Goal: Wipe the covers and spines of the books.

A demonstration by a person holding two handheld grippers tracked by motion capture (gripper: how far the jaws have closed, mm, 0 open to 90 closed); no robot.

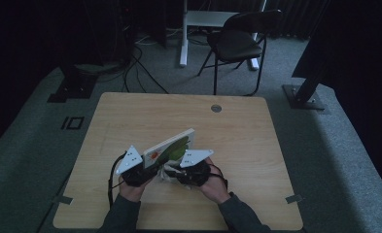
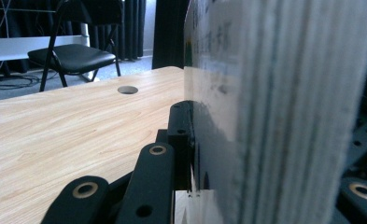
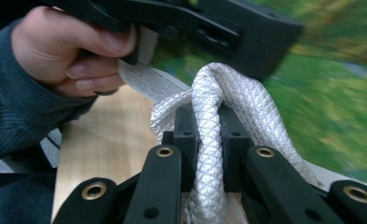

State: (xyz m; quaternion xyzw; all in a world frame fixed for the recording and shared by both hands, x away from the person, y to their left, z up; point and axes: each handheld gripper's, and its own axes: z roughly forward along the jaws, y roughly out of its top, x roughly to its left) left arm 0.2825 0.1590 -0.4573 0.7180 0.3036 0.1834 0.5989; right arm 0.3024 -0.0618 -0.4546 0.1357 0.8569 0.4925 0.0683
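Observation:
A thick picture book (image 1: 171,147) with a green cover stands on edge, tilted, on the wooden table (image 1: 242,145). My left gripper (image 1: 149,170) is shut on the book's near end. In the left gripper view the stack of pages (image 2: 274,112) sits between the jaws, and one black fingertip (image 2: 181,126) presses on the cover. My right gripper (image 1: 178,172) is just right of it, shut on a white braided rope (image 1: 168,174). In the right gripper view the rope (image 3: 209,107) loops up from between the jaws (image 3: 208,128), in front of the green cover (image 3: 340,93). The left hand (image 3: 64,51) shows close by.
A round cable hole (image 1: 216,108) lies near the table's far edge. A black folding chair (image 1: 239,41) and a white desk leg (image 1: 182,34) stand on the carpet beyond the table. Cables (image 1: 135,63) trail on the floor at the back left.

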